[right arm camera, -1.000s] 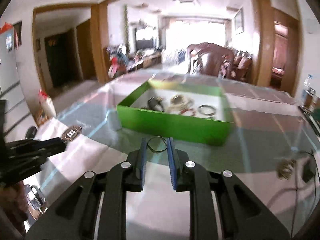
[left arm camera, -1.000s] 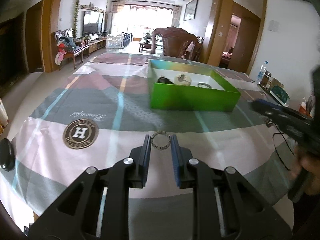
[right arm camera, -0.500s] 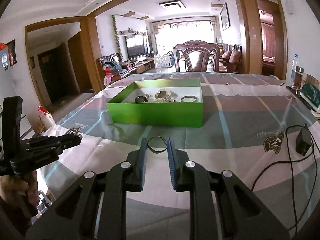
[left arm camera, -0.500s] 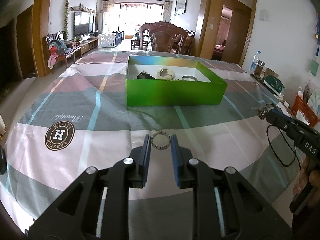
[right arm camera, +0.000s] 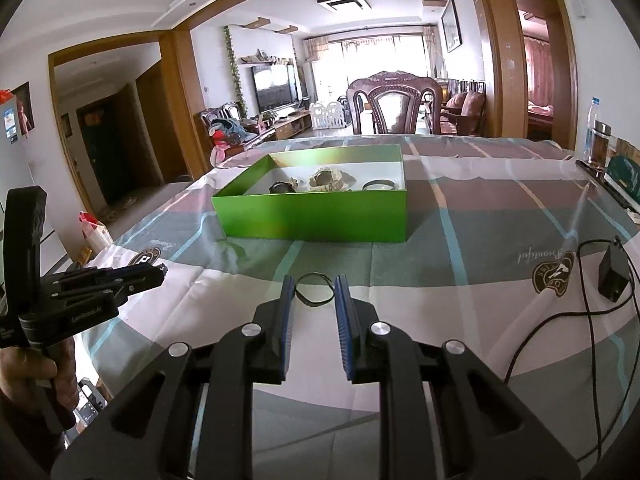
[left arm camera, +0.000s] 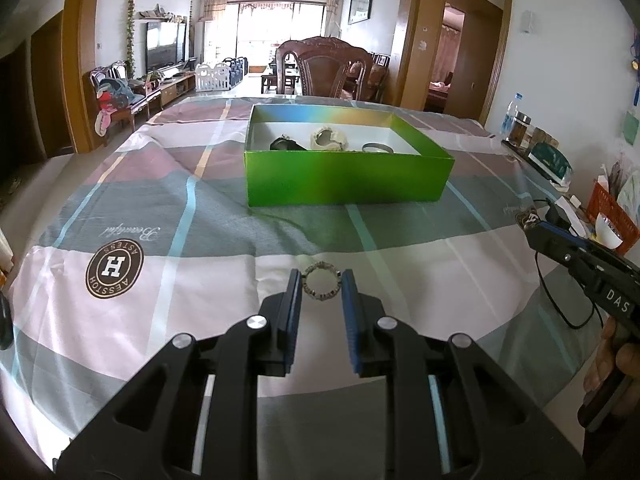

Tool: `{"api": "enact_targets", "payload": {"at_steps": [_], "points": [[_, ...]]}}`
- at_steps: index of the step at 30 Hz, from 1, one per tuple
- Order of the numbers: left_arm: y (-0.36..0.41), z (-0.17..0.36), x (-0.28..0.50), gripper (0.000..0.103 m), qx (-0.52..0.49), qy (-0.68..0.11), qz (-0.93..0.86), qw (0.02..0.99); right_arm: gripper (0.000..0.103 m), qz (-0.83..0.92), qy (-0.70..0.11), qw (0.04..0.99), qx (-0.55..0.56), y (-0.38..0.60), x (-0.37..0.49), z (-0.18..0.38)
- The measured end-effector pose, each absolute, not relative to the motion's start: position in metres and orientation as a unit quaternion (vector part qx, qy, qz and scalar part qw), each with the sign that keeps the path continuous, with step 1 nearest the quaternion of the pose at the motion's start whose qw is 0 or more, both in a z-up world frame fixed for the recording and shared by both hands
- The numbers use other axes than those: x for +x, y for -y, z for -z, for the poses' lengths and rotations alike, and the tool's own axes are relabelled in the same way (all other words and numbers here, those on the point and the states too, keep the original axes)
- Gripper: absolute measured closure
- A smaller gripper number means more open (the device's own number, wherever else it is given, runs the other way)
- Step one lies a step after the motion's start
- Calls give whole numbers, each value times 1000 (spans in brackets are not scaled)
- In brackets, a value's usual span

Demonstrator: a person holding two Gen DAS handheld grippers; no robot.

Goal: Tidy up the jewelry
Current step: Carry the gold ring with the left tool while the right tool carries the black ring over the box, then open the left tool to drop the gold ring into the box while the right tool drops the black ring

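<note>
Left tongs (left arm camera: 320,286) clamped on bracelet (left arm camera: 321,285), right tongs (right arm camera: 314,290) clamped on black loop (right arm camera: 314,291), both low centre frame; green box (left arm camera: 344,178) upper centre on table (left arm camera: 168,184): carry level, clear near wall, release inside.

A lived-in family home: the desk (left arm camera: 120,184) wears a plaid cloth, a carved wooden chair (left arm camera: 324,68) stands behind it, and beyond lies a sitting room with a television (left arm camera: 162,46), a low cabinet, ivy trailing the wall, balcony windows (left arm camera: 276,28) and wood-framed doorways.
</note>
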State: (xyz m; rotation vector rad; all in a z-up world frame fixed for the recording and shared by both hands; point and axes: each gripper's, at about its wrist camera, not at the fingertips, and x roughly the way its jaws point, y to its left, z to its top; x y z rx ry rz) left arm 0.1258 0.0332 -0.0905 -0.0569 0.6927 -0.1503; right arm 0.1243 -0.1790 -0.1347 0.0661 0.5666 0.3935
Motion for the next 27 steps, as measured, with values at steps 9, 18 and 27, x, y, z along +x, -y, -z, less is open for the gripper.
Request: {"api": "enact_targets", "payload": {"at_steps": [9,18,27], "points": [[-35,91,130,83,-28,-340,75,937,83,-195,-277,940,31,177,129,134],[-37,58,168,83,-16,-317,78,945,83,-201,-253,946,9,172,164,105],[-34,-1,281,83,-10,-308,82,948,83,-194,-246,949,1,159,275,74]]}}
